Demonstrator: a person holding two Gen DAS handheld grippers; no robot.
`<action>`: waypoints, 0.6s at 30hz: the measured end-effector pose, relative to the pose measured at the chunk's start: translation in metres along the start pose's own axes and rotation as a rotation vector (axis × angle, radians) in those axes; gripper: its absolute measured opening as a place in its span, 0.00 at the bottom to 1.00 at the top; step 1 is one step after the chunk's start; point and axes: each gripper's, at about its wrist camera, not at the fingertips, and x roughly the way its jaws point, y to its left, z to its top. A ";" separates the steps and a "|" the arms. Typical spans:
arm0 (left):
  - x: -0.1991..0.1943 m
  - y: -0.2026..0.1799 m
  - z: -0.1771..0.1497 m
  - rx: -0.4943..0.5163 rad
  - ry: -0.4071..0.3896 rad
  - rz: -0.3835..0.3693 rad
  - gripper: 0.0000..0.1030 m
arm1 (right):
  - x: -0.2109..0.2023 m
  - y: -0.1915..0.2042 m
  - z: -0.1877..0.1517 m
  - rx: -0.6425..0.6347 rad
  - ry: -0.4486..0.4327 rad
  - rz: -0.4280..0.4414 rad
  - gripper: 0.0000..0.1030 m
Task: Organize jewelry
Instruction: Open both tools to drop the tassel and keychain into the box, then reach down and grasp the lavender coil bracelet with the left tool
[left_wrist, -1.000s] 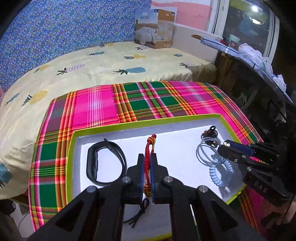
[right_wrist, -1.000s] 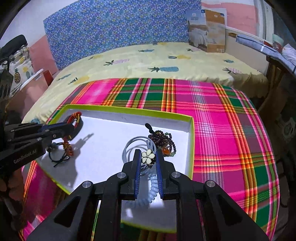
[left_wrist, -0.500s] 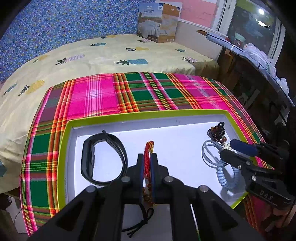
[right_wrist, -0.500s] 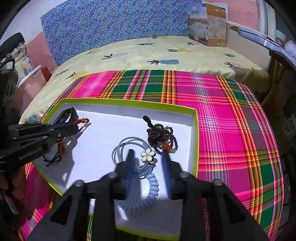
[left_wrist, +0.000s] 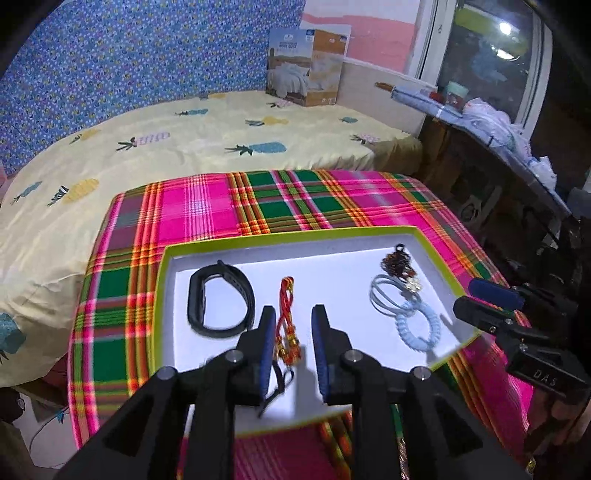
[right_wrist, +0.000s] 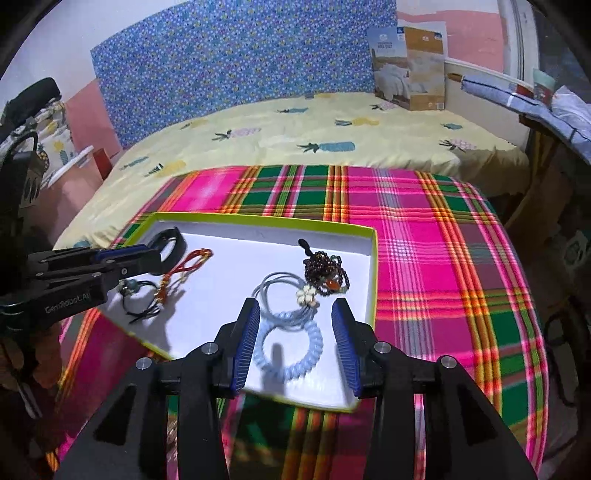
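Left claw (left_wrist: 293, 332), lower centre of its view: released, jaws just opened, standing apart over the red cord bracelet (left_wrist: 287, 325), which lies loose on the white floor of the green-rimmed tray (left_wrist: 295, 232). Right claw (right_wrist: 295, 332), lower centre: likewise released, above the pale blue coil hair tie (right_wrist: 291, 350); the flower-trimmed rings (right_wrist: 286, 295) and dark bead bracelet (right_wrist: 325, 269) sit just beyond it, the black band (left_wrist: 219, 306) at the tray's left.

Risks, as judged: the bracelet's black tail cord (left_wrist: 280, 384) lies close by the left claw and could snag as it draws off; the overlapping coil and rings could drag together.

Against the earlier frame: both claws were clenched on these pieces; both now stand back and higher, so the tray appears farther up the picture.
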 end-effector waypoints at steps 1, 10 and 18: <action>-0.006 0.000 -0.003 0.001 -0.006 0.000 0.20 | -0.006 0.001 -0.003 0.001 -0.005 0.004 0.40; -0.050 -0.004 -0.040 -0.003 -0.035 -0.011 0.20 | -0.055 0.013 -0.036 0.002 -0.047 0.044 0.40; -0.074 -0.017 -0.073 0.021 -0.030 -0.026 0.20 | -0.080 0.026 -0.065 -0.002 -0.051 0.073 0.40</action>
